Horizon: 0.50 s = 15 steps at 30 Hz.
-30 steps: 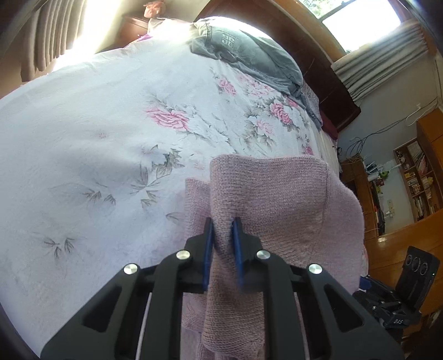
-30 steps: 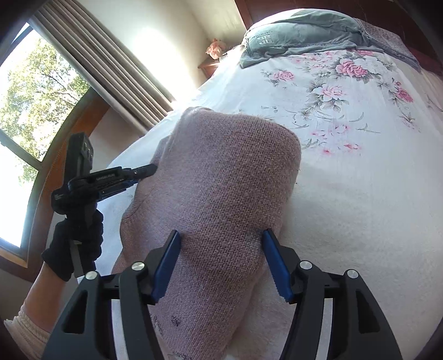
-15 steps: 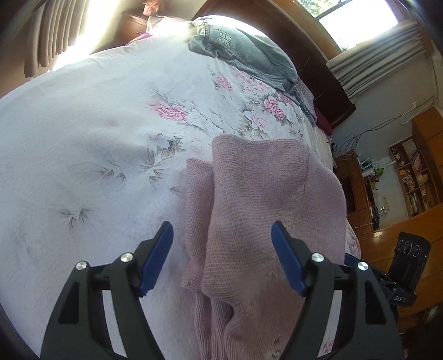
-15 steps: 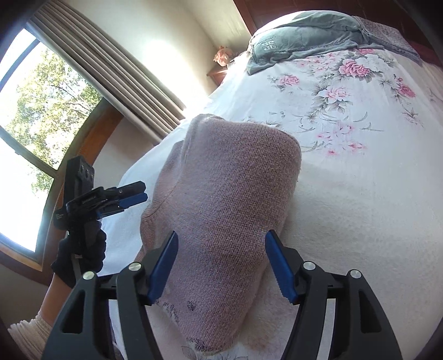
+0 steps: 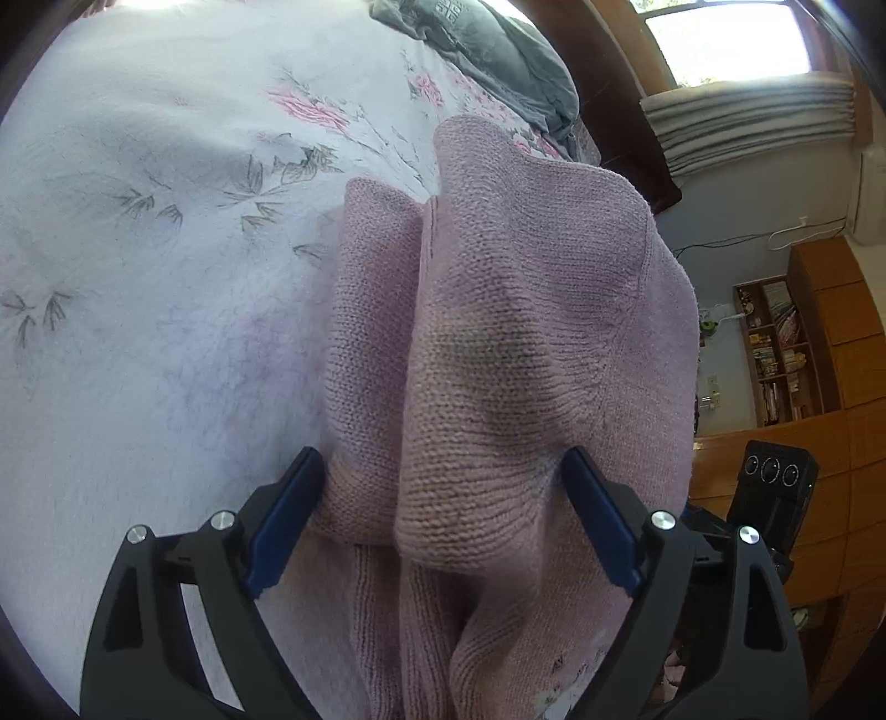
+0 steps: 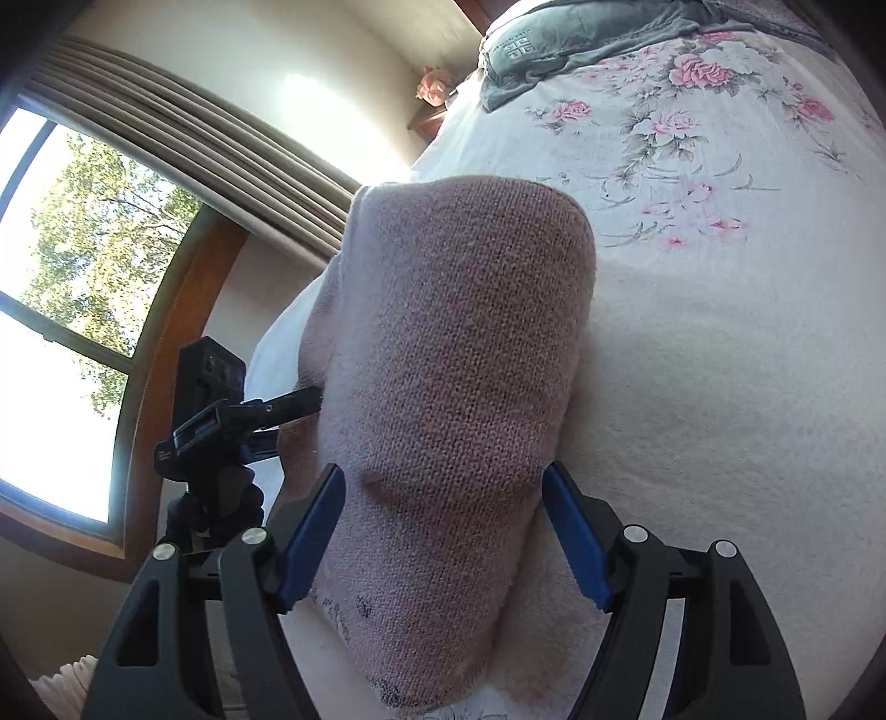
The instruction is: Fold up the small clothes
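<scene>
sweater (image 5: pixel 515 343) hem cut off, bookshelf (image 5: pixel 775 349) titles unreadable

Pink sweater (image 5: pixel 498 343): coarse, matt knit, ribbed at lower frame. Floral bedspread (image 5: pixel 138 277): soft, faintly fuzzy matt cloth. Gripper fingers (image 6: pixel 310 540): matt black plastic, blue pads, shiny metal screws. Upper right, grey cloth pillow (image 6: pixel 581 44); left, glossy wooden window frame (image 6: pixel 183 310).

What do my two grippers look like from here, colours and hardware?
Both match: the left gripper and right gripper have matte black angular frames with triangular cut-outs, round silver bolts, and flat blue pads lining the jaws. In the right view, a black glove covers the hand on the left gripper.
</scene>
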{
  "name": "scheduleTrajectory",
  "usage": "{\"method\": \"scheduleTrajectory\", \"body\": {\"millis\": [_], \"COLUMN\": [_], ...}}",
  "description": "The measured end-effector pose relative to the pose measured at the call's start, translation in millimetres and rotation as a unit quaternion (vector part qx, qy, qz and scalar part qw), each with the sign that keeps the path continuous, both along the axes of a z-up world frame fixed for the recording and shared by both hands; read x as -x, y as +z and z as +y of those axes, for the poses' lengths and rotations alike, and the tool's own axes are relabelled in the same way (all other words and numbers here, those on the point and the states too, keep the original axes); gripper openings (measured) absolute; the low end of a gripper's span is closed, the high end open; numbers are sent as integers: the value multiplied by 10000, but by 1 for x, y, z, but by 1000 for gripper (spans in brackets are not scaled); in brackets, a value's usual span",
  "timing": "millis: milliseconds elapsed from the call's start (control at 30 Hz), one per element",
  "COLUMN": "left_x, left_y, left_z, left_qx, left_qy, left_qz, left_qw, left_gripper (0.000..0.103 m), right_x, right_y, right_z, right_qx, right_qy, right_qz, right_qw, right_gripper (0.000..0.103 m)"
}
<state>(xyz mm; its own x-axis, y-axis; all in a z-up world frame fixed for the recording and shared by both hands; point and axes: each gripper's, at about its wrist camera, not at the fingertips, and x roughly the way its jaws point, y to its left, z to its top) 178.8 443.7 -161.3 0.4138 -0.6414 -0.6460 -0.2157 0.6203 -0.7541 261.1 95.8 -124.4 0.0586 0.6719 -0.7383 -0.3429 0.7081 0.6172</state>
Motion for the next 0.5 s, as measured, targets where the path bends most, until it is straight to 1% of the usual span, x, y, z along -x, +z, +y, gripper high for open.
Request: {"method": "scheduleTrajectory", "body": {"millis": [33,67,133,200,300,333,367,400,433,467,500], "left_x": [-1,-1,-2,-3,-4,-4,-3,-2,-1,0,2], "left_y": [-4,-8,-12,-11,-10,-10,-9,-8,-7,-8,-9], "left_z": [1,1,0,-6,-14,-17,-19,-20,-20,-20,-20], "left_qx": [121,221,315,248,188,135,108,165,289,543,741], "left_qy": [17,48,65,-39,-116,-139,-136,-110,-82,-73,-40], "left_qz": [-16,-16,-72,-155,-291,-325,-369,-413,-467,-522,-558], "left_qw": [9999,9997,9995,9996,9993,9993,9992,9990,9985,9971,9957], "left_gripper": [90,91,92,92,92,90,84,81,69,55,53], "right_x": [-2,-3,-7,-10,-17,-19,-20,-21,-20,-20,-19], "right_y": [-4,-9,-18,-26,-38,-41,-42,-42,-41,-39,-37], "right_z": [1,2,5,10,16,17,18,19,20,18,16], "right_qx": [-24,-52,-171,-234,-439,-499,-527,-548,-580,-639,-733], "right_qy": [-19,-27,-51,-69,-135,-165,-189,-191,-192,-198,-193], "right_qz": [48,93,203,281,430,465,475,459,432,427,440], "right_qw": [10000,9999,9996,9993,9980,9975,9973,9973,9972,9968,9962], "right_gripper": [77,81,85,91,95,95,95,94,91,84,78]}}
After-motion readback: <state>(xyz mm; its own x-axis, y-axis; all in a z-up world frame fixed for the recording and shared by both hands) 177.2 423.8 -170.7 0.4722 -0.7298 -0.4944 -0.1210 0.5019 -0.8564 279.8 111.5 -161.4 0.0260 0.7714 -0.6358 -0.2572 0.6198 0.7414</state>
